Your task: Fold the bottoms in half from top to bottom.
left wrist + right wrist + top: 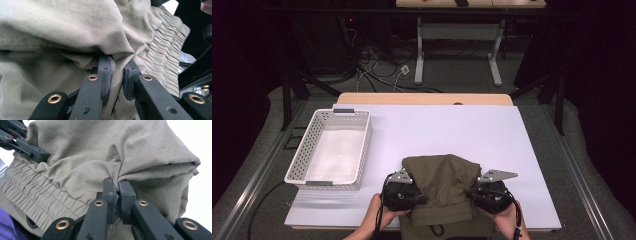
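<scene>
Currently: you hold the garment between both grippers, left gripper and right gripper each pinching a side fold, so it lifts evenly; basket left.

Left gripper fingers pinched on bunched olive garment, gathered waistband alongside.

Looking down and forward from above the near edge of the counter; riding close behind each hand-held gripper, inches-near views, all sharing the olive garment.
</scene>
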Available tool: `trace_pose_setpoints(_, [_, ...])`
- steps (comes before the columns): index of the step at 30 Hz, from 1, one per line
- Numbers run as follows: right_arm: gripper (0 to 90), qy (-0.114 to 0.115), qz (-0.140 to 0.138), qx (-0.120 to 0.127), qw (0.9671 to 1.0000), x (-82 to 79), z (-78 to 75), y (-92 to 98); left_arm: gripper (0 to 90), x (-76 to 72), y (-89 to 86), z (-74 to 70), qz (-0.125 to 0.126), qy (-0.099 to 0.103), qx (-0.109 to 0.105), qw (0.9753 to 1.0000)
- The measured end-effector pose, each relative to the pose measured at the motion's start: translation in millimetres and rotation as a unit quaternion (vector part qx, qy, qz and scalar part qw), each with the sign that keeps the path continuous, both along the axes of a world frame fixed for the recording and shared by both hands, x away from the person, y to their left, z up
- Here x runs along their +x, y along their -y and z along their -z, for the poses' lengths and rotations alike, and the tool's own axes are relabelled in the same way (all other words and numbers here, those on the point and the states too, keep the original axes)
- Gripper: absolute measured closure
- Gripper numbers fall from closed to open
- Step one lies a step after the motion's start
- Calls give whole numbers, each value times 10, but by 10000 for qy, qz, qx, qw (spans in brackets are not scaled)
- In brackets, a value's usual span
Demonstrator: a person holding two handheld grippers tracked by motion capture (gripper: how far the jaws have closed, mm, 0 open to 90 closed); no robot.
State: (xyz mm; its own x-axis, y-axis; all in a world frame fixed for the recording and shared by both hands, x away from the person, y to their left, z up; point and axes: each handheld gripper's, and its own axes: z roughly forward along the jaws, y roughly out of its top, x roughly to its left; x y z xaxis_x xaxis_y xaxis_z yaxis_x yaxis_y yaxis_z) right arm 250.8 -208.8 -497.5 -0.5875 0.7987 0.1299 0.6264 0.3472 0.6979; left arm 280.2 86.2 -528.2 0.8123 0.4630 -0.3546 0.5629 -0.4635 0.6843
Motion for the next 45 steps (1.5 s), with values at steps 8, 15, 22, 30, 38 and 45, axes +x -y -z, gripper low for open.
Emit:
trace_pose_setpoints(8, [830, -491, -226, -465, 9975, 1, 226, -43, 801, -63, -50, 101, 84, -188, 154, 9997])
trace_pose_setpoints(15, [488, -179, -168, -548, 9982, -2, 155, 9, 553, -44, -102, 35, -31, 31, 201, 9998])
trace_pose_setpoints(22, [310, 103, -54, -463, 9989, 28, 91, 55, 343, -22, -145, -60, -307, 446, 283, 9981])
trace_pose_setpoints(30, [597, 22, -206, -448, 9988, 172, 253, -18, 676, 52, -17, 61, 75, 530, 302, 9981])
trace_pose_setpoints(38, [868, -157, -243, -549, 9981, 115, 282, -61, 873, 18, -34, 70, 293, 274, 191, 9990])
trace_pose_setpoints(45, [863, -310, -347, -526, 9975, 16, 208, -30, 872, -11, -73, 92, 383, -53, 257, 9989])
